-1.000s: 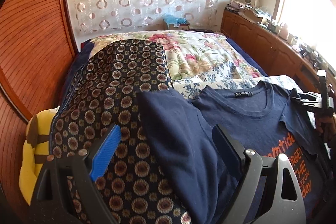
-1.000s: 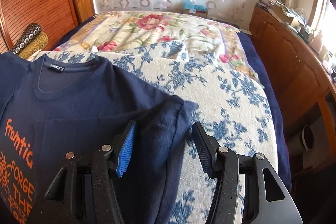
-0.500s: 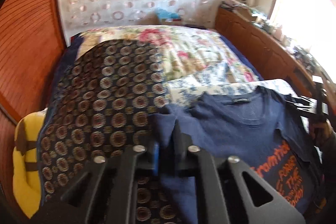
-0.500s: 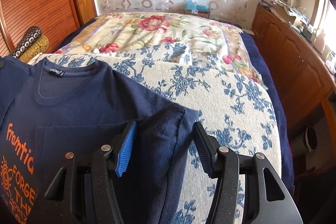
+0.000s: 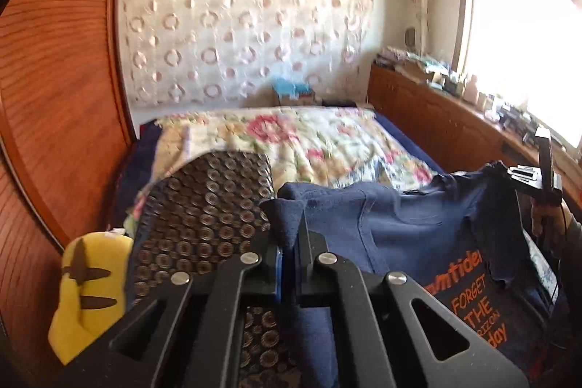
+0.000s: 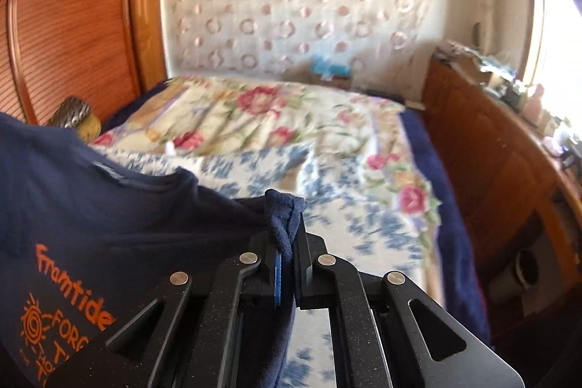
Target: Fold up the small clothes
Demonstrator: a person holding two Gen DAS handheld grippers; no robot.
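A navy T-shirt [image 5: 418, 228] with orange print hangs lifted above the bed, stretched between both grippers. My left gripper [image 5: 289, 242] is shut on a bunched fold of its left sleeve. My right gripper [image 6: 285, 242] is shut on a bunched fold of the shirt's [image 6: 109, 206] right sleeve. The right gripper also shows at the far right of the left wrist view [image 5: 534, 184], holding the shirt's other side up.
The bed has a blue-flowered white cover [image 6: 345, 206] and a rose-patterned quilt [image 5: 309, 140]. A dark medallion-patterned cushion [image 5: 203, 206] and a yellow plush toy [image 5: 91, 293] lie at the left. A wooden cabinet [image 6: 491, 170] runs along the right; a wooden wardrobe [image 5: 54, 97] stands left.
Both grippers closed on the sleeves, the left first and then the right, and have lifted the shirt up off the bed.
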